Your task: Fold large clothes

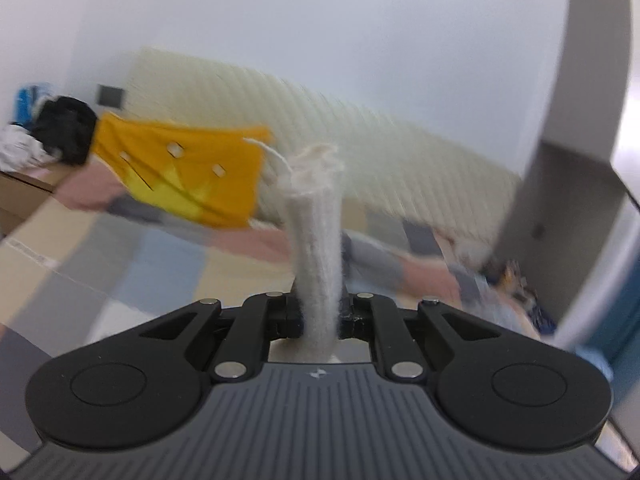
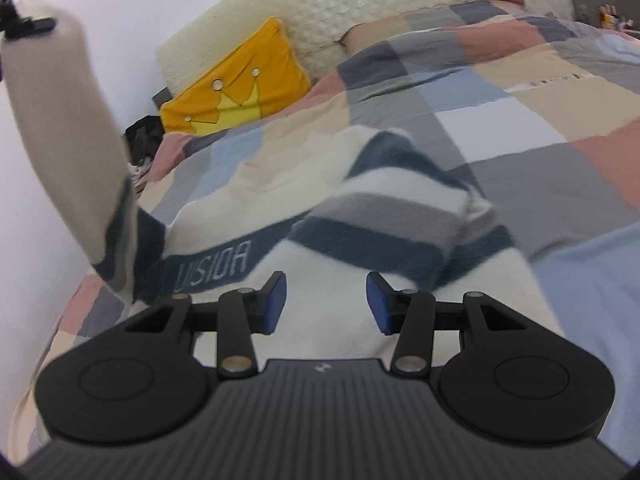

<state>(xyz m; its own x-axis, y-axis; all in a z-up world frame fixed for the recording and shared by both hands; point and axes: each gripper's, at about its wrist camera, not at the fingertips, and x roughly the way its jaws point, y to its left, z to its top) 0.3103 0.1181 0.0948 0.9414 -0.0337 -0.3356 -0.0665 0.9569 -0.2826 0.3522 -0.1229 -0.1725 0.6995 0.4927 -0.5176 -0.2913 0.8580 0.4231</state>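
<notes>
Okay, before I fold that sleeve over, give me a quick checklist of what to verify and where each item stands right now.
1. Left claw shut on the cream sleeve: ok.
2. Sleeve lifted clear of the bed, seen raised in the right view: ok.
3. Right claw open with nothing between its blue pads: ok.
4. Striped sweater body lying flat on the patchwork quilt: not ok, the right part is bunched.
5. Yellow crown pillow away from the sweater: ok.
6. Sweater's near hem laid straight: cannot tell, hidden under the claw.
</notes>
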